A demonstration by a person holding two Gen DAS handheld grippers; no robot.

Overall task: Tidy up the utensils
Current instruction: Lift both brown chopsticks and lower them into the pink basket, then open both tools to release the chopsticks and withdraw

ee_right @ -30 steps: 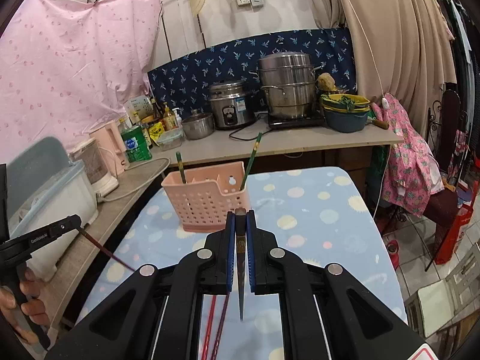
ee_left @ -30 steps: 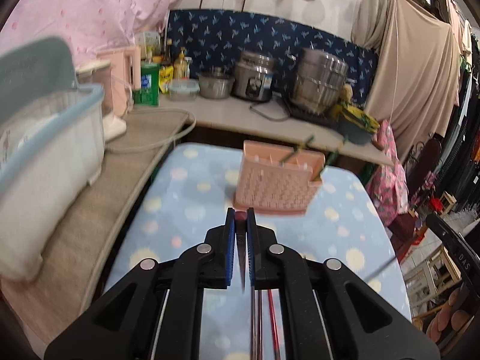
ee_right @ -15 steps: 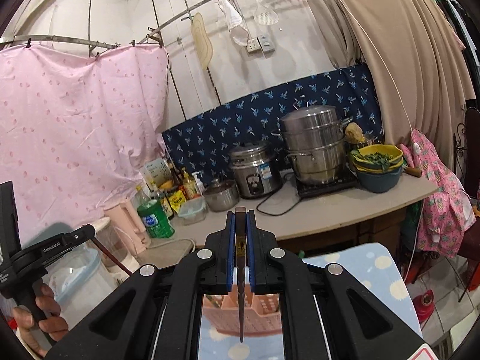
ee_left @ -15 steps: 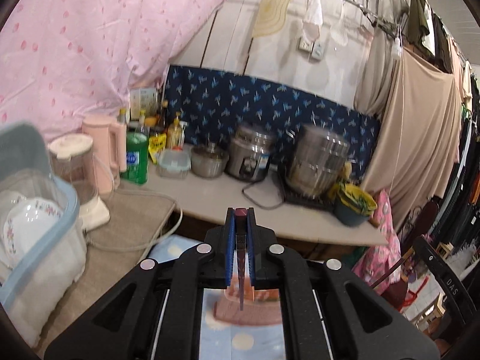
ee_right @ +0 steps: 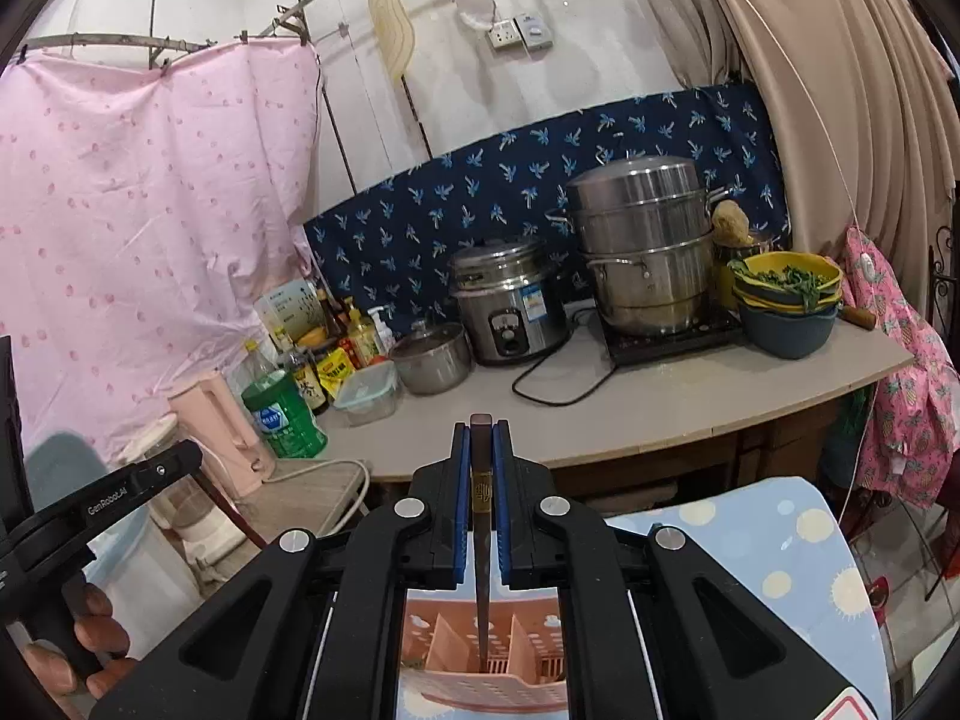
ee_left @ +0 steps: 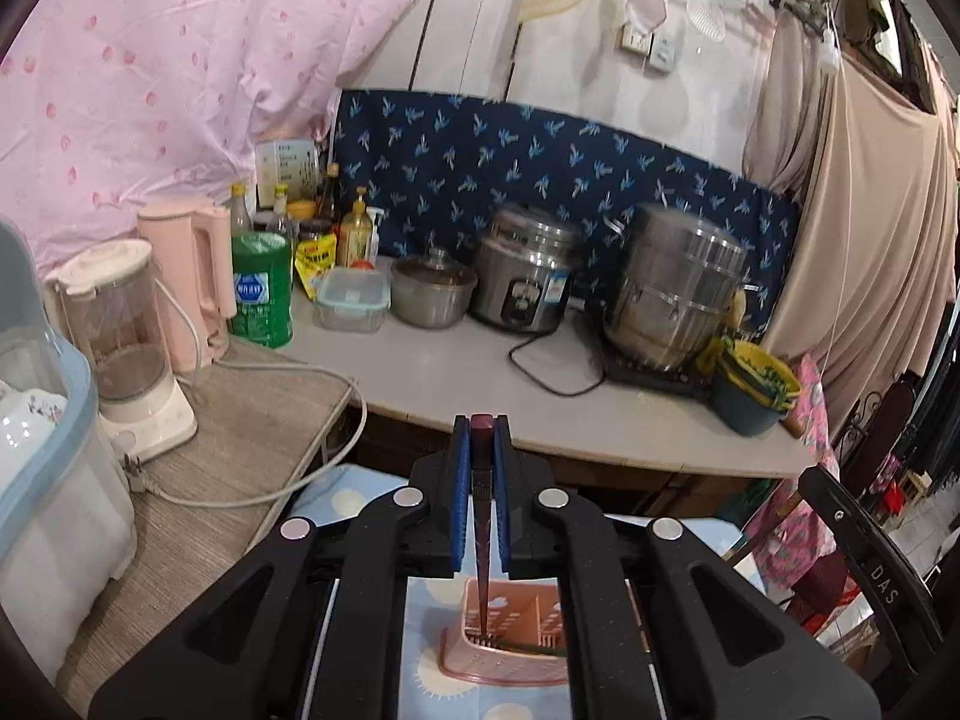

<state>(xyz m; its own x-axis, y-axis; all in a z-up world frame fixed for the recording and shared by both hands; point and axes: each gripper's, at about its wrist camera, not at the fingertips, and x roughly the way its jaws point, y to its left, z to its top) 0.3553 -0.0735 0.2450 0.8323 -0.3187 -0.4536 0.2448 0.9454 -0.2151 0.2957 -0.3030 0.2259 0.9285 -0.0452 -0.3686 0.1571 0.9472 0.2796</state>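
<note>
My left gripper (ee_left: 481, 438) is shut on a dark red chopstick (ee_left: 482, 546) that points down into the pink slotted utensil basket (ee_left: 510, 654) right below it; a green chopstick lies inside the basket. My right gripper (ee_right: 481, 438) is shut on a dark brown chopstick (ee_right: 482, 588) with a gold band, its tip inside a middle compartment of the pink basket (ee_right: 480, 654). The basket stands on the blue dotted table (ee_right: 774, 558). The left gripper's body (ee_right: 108, 498) and the hand holding it show at the left of the right wrist view.
Behind the table runs a counter (ee_left: 456, 372) with a rice cooker (ee_left: 522, 276), a steel steamer pot (ee_left: 678, 294), a pot, bottles, a pink kettle (ee_left: 192, 282) and a blender (ee_left: 126, 348). A blue-rimmed dish bin (ee_left: 42, 450) stands at left. A chair (ee_left: 864, 564) is at right.
Both grippers have risen and tilted from facing the basket to standing above it. Each chopstick now hangs tip-down into the basket, lower than half a second ago.
</note>
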